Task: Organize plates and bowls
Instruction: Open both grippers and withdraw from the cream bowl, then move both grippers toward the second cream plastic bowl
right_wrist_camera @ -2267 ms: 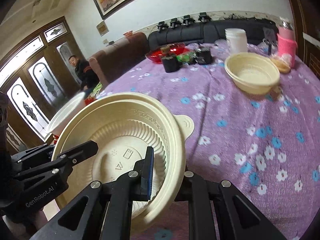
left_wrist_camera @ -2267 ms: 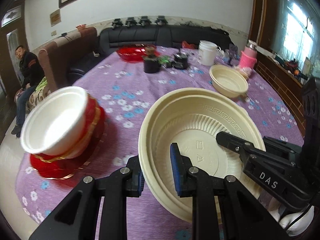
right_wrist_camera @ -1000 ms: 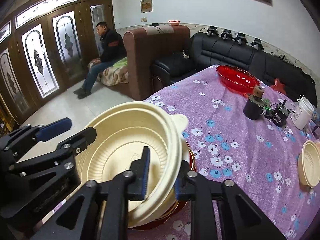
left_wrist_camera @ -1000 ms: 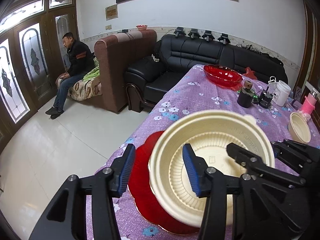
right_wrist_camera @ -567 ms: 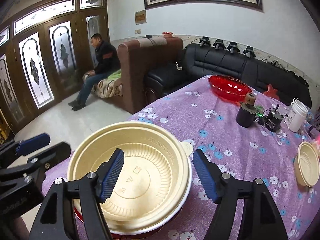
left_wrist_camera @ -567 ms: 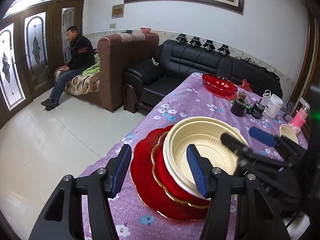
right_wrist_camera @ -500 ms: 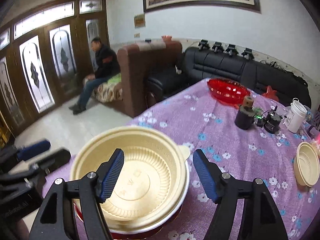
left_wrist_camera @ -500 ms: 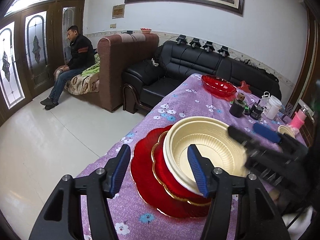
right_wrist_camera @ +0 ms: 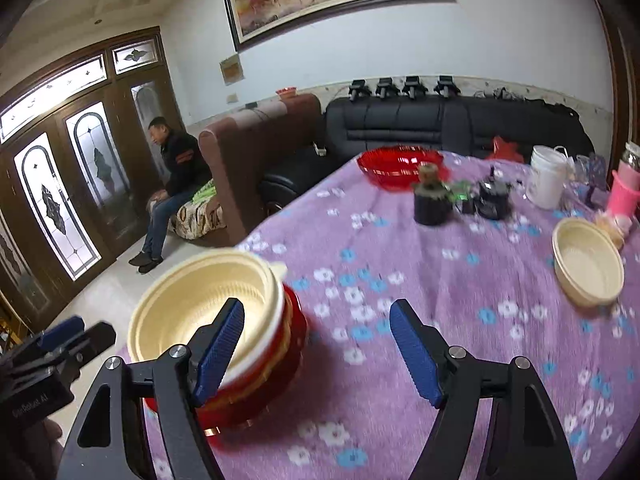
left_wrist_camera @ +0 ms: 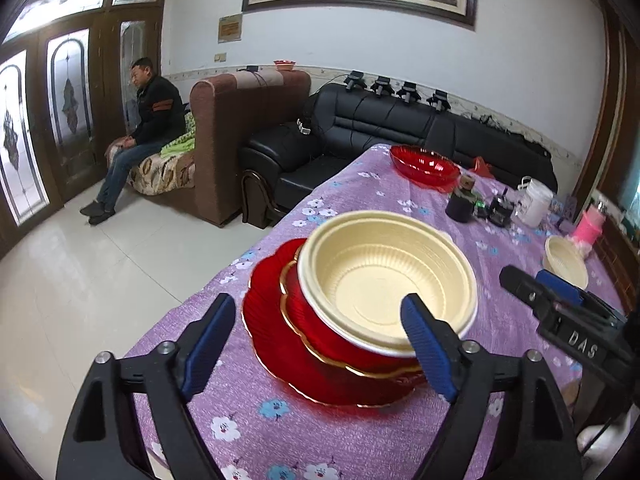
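Observation:
A large cream bowl (left_wrist_camera: 384, 280) sits on top of a stack of red plates (left_wrist_camera: 280, 344) near the table's corner; it also shows in the right wrist view (right_wrist_camera: 208, 300). My left gripper (left_wrist_camera: 316, 344) is open and empty, just short of the stack. My right gripper (right_wrist_camera: 316, 344) is open and empty, to the right of the stack above the cloth; it also shows in the left wrist view (left_wrist_camera: 556, 292). A small cream bowl (right_wrist_camera: 586, 266) lies alone at the right, and shows in the left wrist view (left_wrist_camera: 566, 262).
The table has a purple floral cloth (right_wrist_camera: 400, 248). At its far end stand a red glass bowl (right_wrist_camera: 400, 164), a dark jar (right_wrist_camera: 430, 200), a white bucket (right_wrist_camera: 548, 180) and a pink cup (right_wrist_camera: 624, 192). Sofas and a seated man (left_wrist_camera: 148, 120) lie beyond the table.
Both grippers let go of the large cream bowl, which now rests on the red stack. Both opened wide and pulled back; the right one swung toward the right of the table.

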Motion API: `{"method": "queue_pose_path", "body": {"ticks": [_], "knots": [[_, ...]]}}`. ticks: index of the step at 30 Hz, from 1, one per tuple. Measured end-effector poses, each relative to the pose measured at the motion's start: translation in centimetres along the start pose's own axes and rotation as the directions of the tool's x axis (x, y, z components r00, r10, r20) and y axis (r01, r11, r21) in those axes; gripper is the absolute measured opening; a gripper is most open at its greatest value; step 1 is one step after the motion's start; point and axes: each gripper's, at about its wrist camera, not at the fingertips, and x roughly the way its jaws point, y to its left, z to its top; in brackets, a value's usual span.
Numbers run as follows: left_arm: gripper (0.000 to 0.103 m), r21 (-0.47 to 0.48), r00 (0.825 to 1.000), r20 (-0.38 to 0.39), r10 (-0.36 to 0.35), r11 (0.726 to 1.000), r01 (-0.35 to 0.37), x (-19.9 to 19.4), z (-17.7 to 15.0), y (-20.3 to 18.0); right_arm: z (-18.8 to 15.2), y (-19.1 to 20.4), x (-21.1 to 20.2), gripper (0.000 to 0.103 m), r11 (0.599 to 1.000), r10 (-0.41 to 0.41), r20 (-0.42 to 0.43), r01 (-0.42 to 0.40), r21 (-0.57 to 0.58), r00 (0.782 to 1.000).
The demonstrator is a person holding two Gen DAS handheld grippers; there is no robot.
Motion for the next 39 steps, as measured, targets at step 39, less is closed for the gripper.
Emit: {"method": "queue_pose_path", "body": {"ticks": [39], "knots": [[0.091,0.311,0.997,-0.065,-0.04,0.949,0.058,-0.1,-3.6,-15.6,-6.0,-11.3,-5.2,0.084,0.991,-0.046,-0.057,0.053,0.127,0.997]]}}
